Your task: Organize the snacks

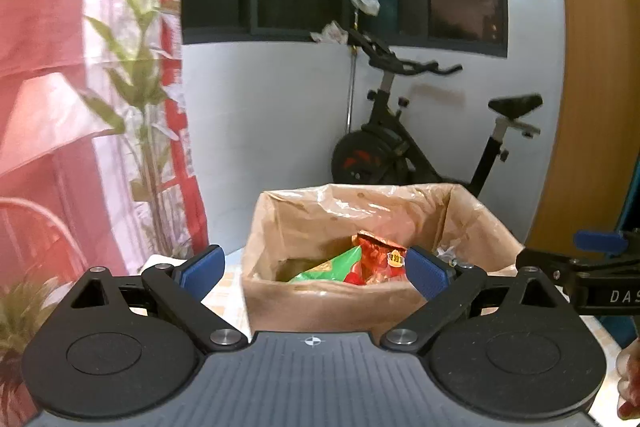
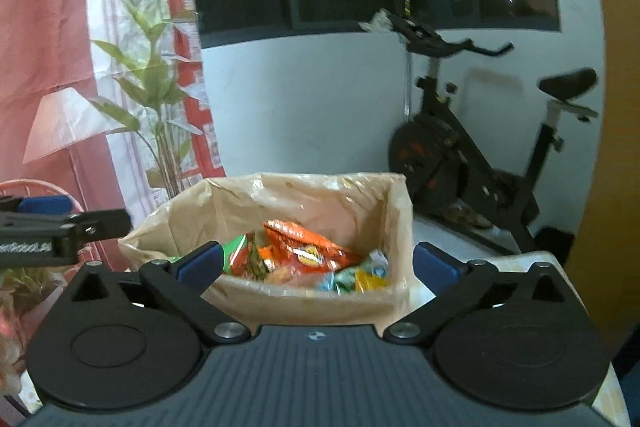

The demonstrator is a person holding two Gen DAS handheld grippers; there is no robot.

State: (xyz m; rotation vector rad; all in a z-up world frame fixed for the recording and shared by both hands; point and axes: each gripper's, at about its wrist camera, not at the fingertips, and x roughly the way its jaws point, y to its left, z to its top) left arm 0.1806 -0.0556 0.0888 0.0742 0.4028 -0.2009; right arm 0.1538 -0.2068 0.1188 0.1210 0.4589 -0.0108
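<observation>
Both grippers, left gripper and right gripper, gape wide, empty, near the lined box. Snack packets inside look light, crinkly, slippery; judged best pinched at a sealed edge

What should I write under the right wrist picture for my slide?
Open right gripper facing a plastic-lined box full of snack packets.

Left claw and right claw both gape wide, empty, side by side, angled slightly downward.
</observation>
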